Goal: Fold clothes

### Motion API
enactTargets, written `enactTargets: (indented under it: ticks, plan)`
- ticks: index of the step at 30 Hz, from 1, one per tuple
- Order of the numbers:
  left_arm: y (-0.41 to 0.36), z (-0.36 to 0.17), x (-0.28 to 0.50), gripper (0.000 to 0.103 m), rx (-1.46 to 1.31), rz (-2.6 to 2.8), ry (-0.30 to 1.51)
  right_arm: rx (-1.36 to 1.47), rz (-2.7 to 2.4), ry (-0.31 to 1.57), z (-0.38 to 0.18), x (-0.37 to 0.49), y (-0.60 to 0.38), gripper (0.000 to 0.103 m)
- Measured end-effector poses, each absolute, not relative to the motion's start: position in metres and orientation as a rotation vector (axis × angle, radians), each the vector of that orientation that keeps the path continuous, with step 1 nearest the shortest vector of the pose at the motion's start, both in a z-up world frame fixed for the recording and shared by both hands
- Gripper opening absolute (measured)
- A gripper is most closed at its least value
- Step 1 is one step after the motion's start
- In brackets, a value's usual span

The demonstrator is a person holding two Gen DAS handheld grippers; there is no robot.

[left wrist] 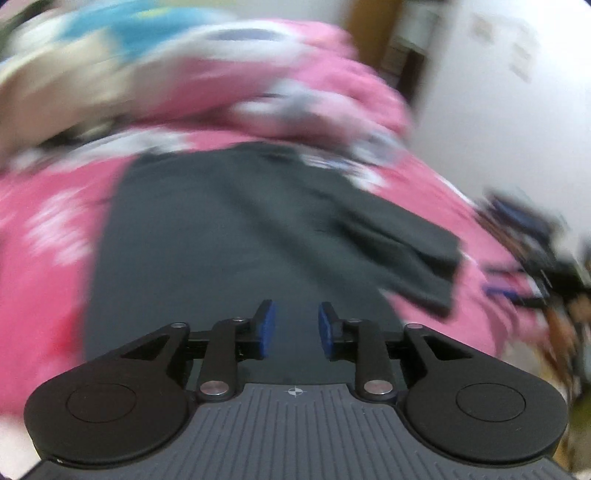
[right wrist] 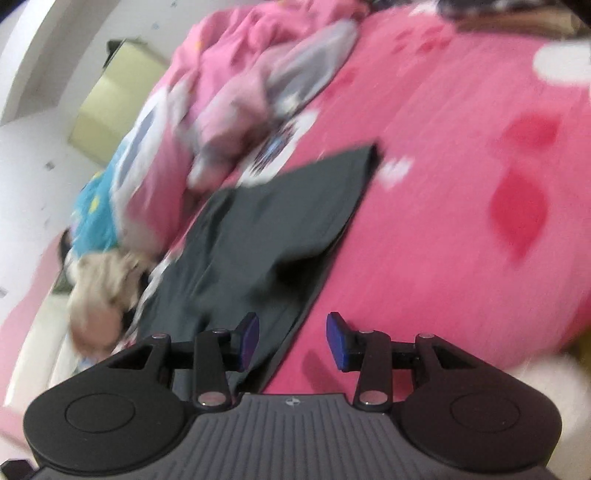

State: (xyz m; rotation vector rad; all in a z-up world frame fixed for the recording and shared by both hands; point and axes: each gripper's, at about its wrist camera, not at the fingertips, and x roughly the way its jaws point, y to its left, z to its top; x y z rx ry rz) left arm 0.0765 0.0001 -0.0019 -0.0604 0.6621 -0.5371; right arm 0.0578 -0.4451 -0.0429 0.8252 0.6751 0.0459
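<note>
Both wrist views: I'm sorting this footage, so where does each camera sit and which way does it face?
Left wrist: sits on the left claw, open, facing along the dark garment toward the piled pink bedding.
Right wrist: sits on the right claw, open, tilted, facing across the garment's edge and the pink bedspread.
Shared: the dark garment and the pink bedding; both blurred.

A bed [left wrist: 48, 258] under a pink patterned cover filled most of both views, motion-blurred. In the left wrist view a white wall [left wrist: 517, 110] took the upper right, a brown wooden door frame [left wrist: 373, 33] beside it. In the right wrist view a white wall [right wrist: 33, 155] filled the left, a pale yellow-green cabinet [right wrist: 110, 107] against it.
</note>
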Motion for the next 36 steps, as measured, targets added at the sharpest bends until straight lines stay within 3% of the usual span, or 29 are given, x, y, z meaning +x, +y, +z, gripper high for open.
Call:
enactTargets:
  ticks: [8,11,12,13,14,15,16,18,20,23,29,33,36]
  plan:
    - [-0.15,-0.022,0.09,0.051,0.272,-0.878,0.583,0.779,-0.13,0.643,-0.055,0.136,-0.518,0.052]
    - [-0.177,-0.039,0.093,0.051,0.366,-0.853,0.57,0.755,-0.108,0.665,-0.062,0.167,-0.527,0.053]
    - [-0.183,-0.045,0.093,0.05,0.393,-0.83,0.569,0.713,-0.08,0.674,-0.062,0.173,-0.524,0.053]
    - [-0.19,-0.051,0.094,0.043,0.42,-0.806,0.568,0.669,-0.052,0.682,-0.062,0.179,-0.521,0.046]
    - [-0.196,-0.057,0.095,0.03,0.448,-0.782,0.567,0.625,-0.024,0.69,-0.062,0.185,-0.517,0.038]
    - [-0.203,-0.063,0.096,0.026,0.475,-0.758,0.566,0.581,0.004,0.697,-0.062,0.191,-0.514,0.009]
    - [-0.202,-0.066,0.098,0.017,0.443,-0.753,0.591,0.536,0.011,0.694,-0.059,0.193,-0.509,0.003]
    - [-0.201,-0.064,0.099,0.006,0.407,-0.751,0.619,0.455,0.006,0.659,-0.05,0.193,-0.502,0.002]
    - [-0.196,-0.056,0.097,0.003,0.37,-0.774,0.626,0.462,-0.001,0.566,-0.029,0.182,-0.507,0.002]
    - [-0.191,-0.042,0.101,0.003,0.279,-0.832,0.653,0.501,-0.015,0.491,-0.01,0.165,-0.52,0.002]
    - [-0.195,-0.042,0.125,0.003,0.112,-0.859,0.773,0.514,-0.074,0.585,-0.038,0.18,-0.538,0.002]
    - [-0.199,-0.04,0.13,0.003,0.016,-0.864,0.804,0.443,-0.082,0.511,-0.024,0.175,-0.534,0.002]
    - [-0.213,-0.058,0.128,0.008,0.05,-0.878,0.833,0.356,-0.123,0.567,-0.043,0.186,-0.533,0.003]
